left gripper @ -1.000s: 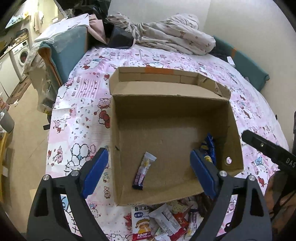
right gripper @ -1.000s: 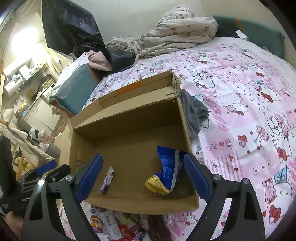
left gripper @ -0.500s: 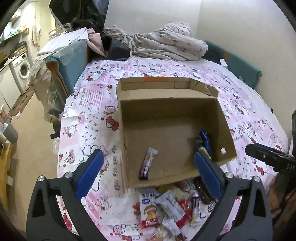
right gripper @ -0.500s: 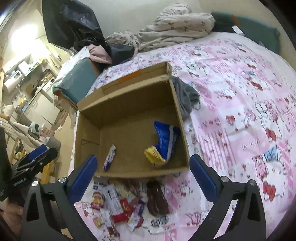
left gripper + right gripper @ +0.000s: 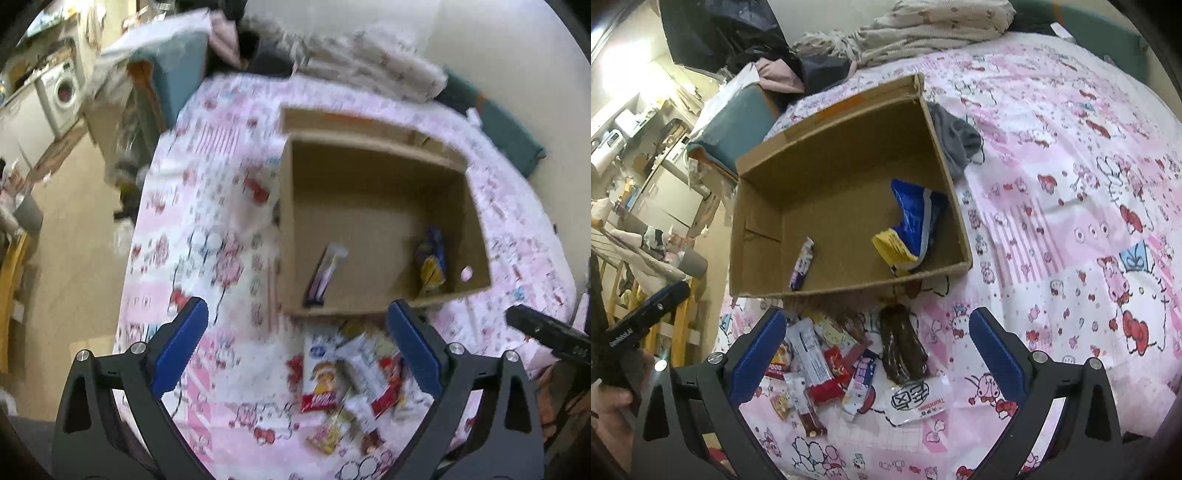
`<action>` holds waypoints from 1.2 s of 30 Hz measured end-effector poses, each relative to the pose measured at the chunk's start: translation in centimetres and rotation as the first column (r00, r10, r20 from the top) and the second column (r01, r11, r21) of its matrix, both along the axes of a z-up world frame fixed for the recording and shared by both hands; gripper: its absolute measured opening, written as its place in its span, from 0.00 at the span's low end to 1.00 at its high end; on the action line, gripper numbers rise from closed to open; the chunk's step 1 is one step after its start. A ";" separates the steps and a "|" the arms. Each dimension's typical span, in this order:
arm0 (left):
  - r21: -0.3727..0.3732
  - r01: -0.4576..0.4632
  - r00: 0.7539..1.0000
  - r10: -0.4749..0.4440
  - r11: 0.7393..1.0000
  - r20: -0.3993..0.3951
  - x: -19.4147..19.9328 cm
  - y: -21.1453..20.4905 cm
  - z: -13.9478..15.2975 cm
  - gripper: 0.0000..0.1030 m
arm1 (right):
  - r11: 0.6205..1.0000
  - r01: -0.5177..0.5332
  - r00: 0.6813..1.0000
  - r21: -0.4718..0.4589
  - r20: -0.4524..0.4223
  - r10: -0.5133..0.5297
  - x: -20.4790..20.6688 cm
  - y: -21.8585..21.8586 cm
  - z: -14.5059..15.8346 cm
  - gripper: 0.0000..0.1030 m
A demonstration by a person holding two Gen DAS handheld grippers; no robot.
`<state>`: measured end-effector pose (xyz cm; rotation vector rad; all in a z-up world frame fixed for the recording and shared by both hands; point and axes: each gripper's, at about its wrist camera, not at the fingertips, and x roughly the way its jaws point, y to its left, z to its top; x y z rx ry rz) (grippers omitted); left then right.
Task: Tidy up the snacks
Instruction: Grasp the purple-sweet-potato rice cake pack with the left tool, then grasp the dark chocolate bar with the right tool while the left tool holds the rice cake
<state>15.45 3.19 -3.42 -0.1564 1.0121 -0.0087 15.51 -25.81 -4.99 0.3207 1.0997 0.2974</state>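
Left gripper [image 5: 297, 334] and right gripper [image 5: 877, 334]: jaws just widened, now spread wide, nothing between pads, touching nothing. Snack pile [image 5: 846, 365] on the bed [image 5: 1071, 184], just beside cardboard box [image 5: 768, 229]; box contains blue-yellow bag [image 5: 912, 225] and slim bar [image 5: 802, 263].

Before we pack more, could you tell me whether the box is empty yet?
Not empty: the box holds a blue-and-yellow bag and a slim bar. The remaining snacks lie outside.

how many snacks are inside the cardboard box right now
2. A slim purple-and-white wrapped bar lies near the front left of the brown cardboard box; a crumpled blue-and-yellow bag leans in the front right corner. None seems hidden.
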 end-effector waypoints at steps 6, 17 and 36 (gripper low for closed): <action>-0.064 -0.030 0.981 0.017 0.997 -0.193 0.3 0.0 -4.6 0.75 | 0.999 0.036 0.998 -0.004 -0.051 -0.036 0.5 -0.4 -1.3 0.98; 0.041 0.100 0.931 -0.079 0.994 -0.355 0.3 -5.3 -11.0 0.42 | 0.996 0.093 0.989 0.001 -0.118 -0.092 1.2 -1.8 -2.6 0.98; -0.083 0.033 0.938 -0.060 0.996 -0.341 -3.4 -3.3 -7.7 0.26 | 0.993 0.051 0.978 -0.105 -0.194 -0.071 1.7 -1.0 -4.5 0.98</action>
